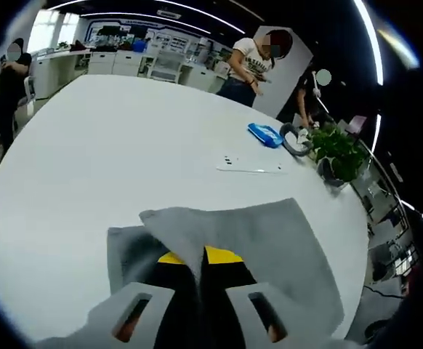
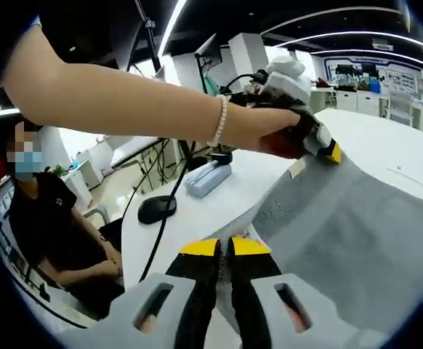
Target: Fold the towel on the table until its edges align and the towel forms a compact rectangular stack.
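One grey towel (image 1: 270, 240) is lying on the white table (image 1: 110, 160), partly lifted. Two grippers are working on it.

Left gripper (image 1: 197, 258): in the left gripper view its two yellow-tipped jaws are pressing together with a raised fold of the towel pinched between them; the cloth is peaking at the tips and draping down to both sides. In the right gripper view the same gripper (image 2: 331, 151) is showing at the far corner of the towel (image 2: 357, 225), held by a person's hand (image 2: 273, 131) with a bead bracelet (image 2: 218, 123) at the wrist.

Right gripper (image 2: 224, 247): its jaws are sitting almost closed, tips nearly touching, at the near edge of the towel. A sliver of cloth is showing between them, so it is gripping that edge.

Count on the table, left gripper view: one blue packet (image 1: 265, 134), one flat white sheet or strip (image 1: 249, 166) with small dark marks, one grey coiled item (image 1: 296, 139), one potted green plant (image 1: 336, 154). Right gripper view: one black mouse-like object (image 2: 157, 209) with a cable, one grey-blue box (image 2: 207, 178).

People: one standing beyond the table (image 1: 244, 69), one at the left edge (image 1: 8, 80), one seated wearing a mask (image 2: 48, 218).

Writing: none readable; marks on the white sheet are too small.
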Demonstrator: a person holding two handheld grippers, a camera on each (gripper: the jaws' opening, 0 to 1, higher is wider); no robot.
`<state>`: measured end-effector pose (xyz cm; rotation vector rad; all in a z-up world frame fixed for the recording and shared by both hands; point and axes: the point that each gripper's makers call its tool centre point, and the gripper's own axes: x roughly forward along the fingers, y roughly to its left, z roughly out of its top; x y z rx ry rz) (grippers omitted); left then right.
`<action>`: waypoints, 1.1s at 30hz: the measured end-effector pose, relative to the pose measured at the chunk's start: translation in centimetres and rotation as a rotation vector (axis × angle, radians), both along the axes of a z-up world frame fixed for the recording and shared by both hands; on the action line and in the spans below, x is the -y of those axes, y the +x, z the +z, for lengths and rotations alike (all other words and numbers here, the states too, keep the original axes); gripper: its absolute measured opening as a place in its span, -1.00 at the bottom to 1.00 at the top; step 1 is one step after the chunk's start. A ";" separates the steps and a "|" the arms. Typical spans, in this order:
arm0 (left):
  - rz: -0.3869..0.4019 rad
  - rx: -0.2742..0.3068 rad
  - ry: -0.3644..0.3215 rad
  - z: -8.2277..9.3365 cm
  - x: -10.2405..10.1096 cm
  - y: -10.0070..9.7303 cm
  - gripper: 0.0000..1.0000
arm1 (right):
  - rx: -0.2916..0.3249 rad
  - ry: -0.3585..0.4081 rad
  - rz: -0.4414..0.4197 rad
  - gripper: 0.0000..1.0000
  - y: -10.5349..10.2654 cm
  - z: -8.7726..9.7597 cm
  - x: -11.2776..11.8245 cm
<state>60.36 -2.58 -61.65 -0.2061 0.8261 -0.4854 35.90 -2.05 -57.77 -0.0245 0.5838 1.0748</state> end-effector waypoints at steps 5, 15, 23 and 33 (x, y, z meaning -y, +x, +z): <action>0.055 -0.019 0.002 -1.2 -1.3 -0.3 -0.81 | -0.014 0.007 -0.003 -0.81 0.3 -0.6 -0.2; 0.115 0.021 0.060 -1.4 -3.0 -2.6 -0.65 | 0.081 -0.075 -0.040 -0.78 2.9 0.9 3.8; 0.135 0.084 0.048 0.7 -2.9 -6.0 -0.66 | 0.117 -0.232 -0.226 -1.00 8.2 -0.4 12.2; 0.139 0.032 0.040 -0.9 -1.6 -13.1 -0.68 | 0.028 -0.367 -0.336 -1.00 11.4 -4.5 19.5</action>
